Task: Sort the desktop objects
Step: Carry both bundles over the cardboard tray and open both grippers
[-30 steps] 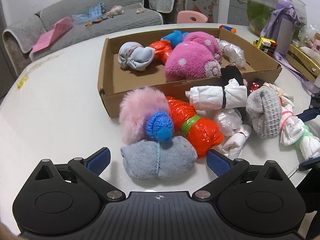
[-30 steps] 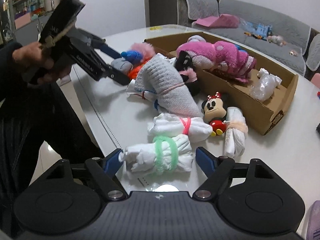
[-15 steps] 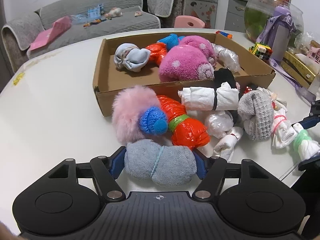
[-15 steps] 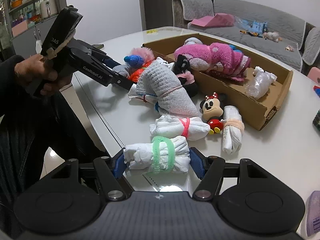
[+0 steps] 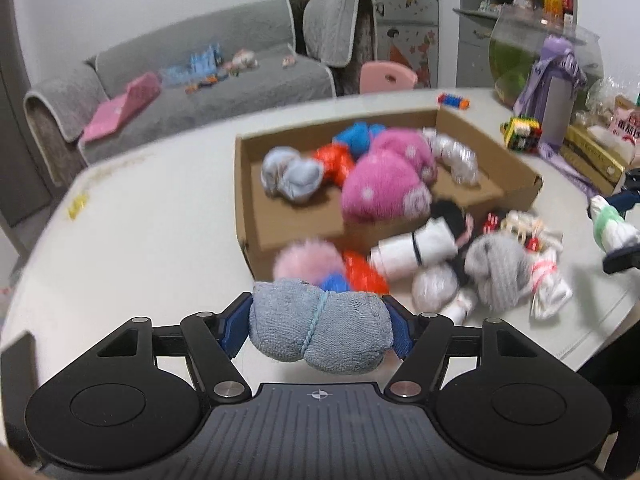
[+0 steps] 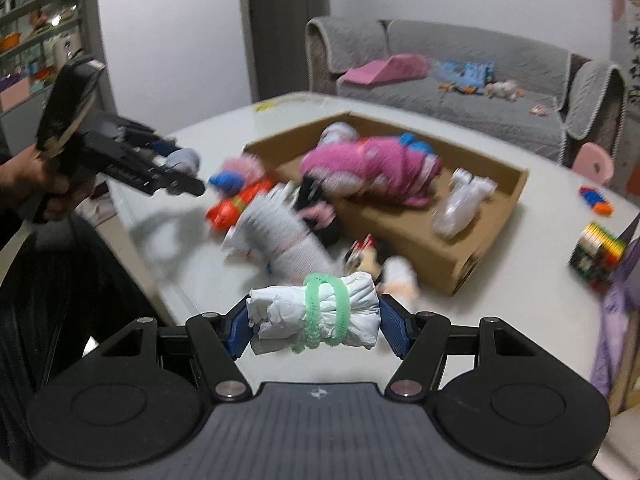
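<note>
At lower centre of each view, the left tool (image 5: 320, 330) grips the grey bundle (image 5: 320, 330) and the right tool (image 6: 316, 320) grips the white bundle (image 6: 316, 314), both lifted; transfer to the cardboard box (image 5: 252, 224) likely follows.

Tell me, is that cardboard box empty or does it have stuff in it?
Partly filled. The box holds a pink plush, a pale blue bundle and a clear plastic bundle, with bare cardboard floor showing between them.

Both hand-held grippers (image 5: 318, 330) (image 6: 316, 326) clamped, raised.

Both wrist views low over the table (image 5: 152, 248), facing opposite sides of the shared cardboard box (image 5: 400, 236).
</note>
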